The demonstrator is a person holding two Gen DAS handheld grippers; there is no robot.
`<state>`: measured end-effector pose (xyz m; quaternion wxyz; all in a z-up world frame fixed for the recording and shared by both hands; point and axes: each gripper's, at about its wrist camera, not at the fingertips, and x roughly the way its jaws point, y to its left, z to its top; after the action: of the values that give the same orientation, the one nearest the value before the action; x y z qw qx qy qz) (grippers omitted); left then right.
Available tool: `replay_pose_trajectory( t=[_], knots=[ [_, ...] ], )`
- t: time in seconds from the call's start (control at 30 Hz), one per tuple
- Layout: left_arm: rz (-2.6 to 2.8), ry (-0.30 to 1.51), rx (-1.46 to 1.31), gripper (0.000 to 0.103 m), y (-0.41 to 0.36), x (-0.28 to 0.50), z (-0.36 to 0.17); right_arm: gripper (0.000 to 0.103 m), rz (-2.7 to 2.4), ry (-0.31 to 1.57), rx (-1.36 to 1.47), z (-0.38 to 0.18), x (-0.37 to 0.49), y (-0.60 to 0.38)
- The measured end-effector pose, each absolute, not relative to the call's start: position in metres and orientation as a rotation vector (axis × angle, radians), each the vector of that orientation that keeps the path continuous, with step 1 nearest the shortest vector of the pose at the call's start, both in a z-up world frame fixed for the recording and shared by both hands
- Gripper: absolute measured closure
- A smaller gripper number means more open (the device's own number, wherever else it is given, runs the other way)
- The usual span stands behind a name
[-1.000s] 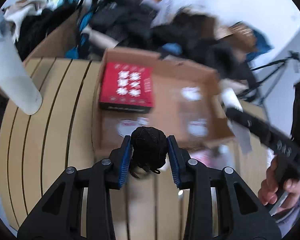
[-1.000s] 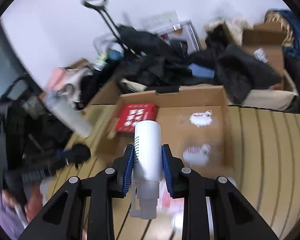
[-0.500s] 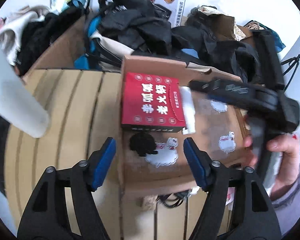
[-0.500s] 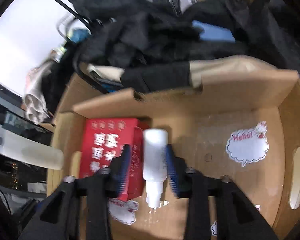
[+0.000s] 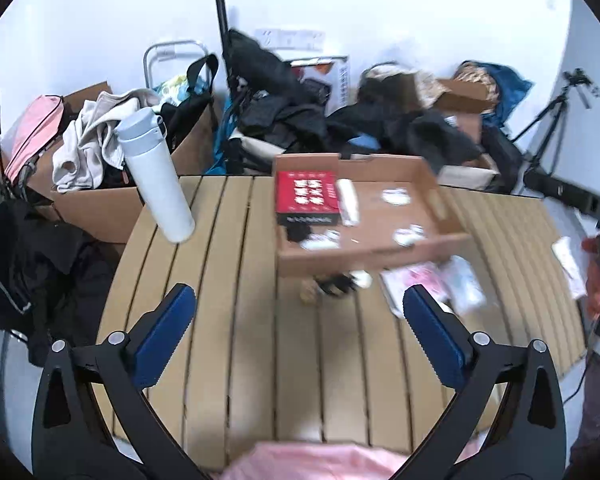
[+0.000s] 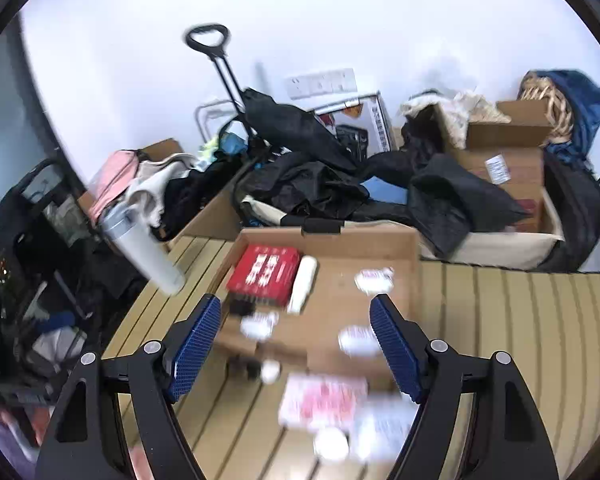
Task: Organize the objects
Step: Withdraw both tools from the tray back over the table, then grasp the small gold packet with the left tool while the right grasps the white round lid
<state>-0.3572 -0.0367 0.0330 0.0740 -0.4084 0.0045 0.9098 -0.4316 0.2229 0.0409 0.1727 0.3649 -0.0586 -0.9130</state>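
A shallow cardboard box (image 5: 364, 254) (image 6: 408, 240) sits on the slatted wooden table (image 5: 236, 320). Inside it lie a red carton (image 5: 306, 196) (image 6: 266, 270), a white pump bottle (image 5: 349, 208) (image 6: 302, 288) beside the carton, and a small black ball (image 5: 298, 233) (image 6: 240, 307) in front of the carton. My left gripper (image 5: 300, 330) is open and empty, above the table short of the box. My right gripper (image 6: 296, 346) is open and empty, over the box's near edge.
Loose items lie in front of the box: a pink packet (image 5: 418, 282) (image 6: 324, 400), a dark tangled item (image 5: 334, 283), small white pieces (image 6: 330, 444). A white flask (image 5: 156, 178) (image 6: 142, 252) stands at the table's left. Clothes and cartons are piled behind.
Both grippers let go of their loads in the box and pulled back and up. The black ball and the white bottle now lie beside the red carton.
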Motion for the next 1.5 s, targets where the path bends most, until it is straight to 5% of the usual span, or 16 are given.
replay_pose_trajectory(
  t=[0.33, 0.53, 0.77, 0.9, 1.17, 1.23, 1.37, 1.5],
  knots=[
    [2.8, -0.047, -1.141, 0.0, -0.02, -0.242, 0.021, 0.02, -2.65, -0.163, 0.939, 0.031, -0.281, 0.234],
    [2.716, -0.063, -1.308, 0.0, -0.008, -0.198, -0.04, 0.019, -2.487, -0.062, 1.147, -0.046, -0.222, 0.199],
    [2.711, -0.124, -1.33, 0.0, -0.014, -0.208, -0.053, 0.019, -2.509, -0.105, 1.122, -0.063, -0.215, 0.196],
    [2.67, -0.158, -1.355, 0.0, -0.02, -0.228, -0.068, 0.0, -2.519, -0.092, 1.033, -0.07, -0.221, 0.195],
    [2.58, -0.115, -1.292, 0.002, -0.035, -0.344, -0.095, 0.005, -2.486, 0.041, 1.163, -0.097, -0.279, 0.167],
    [2.573, -0.048, -1.291, 0.016, -0.032, -0.38, -0.111, 0.015, -2.477, 0.018, 1.183, -0.101, -0.302, 0.164],
    [2.564, 0.112, -1.321, 0.035, -0.02, -0.439, -0.15, 0.015, -2.475, -0.042, 1.169, -0.105, -0.339, 0.164],
    [2.485, 0.149, -1.396, 0.07, -0.016, -0.466, -0.179, 0.015, -2.48, -0.001, 1.148, -0.11, -0.364, 0.157]
  ],
)
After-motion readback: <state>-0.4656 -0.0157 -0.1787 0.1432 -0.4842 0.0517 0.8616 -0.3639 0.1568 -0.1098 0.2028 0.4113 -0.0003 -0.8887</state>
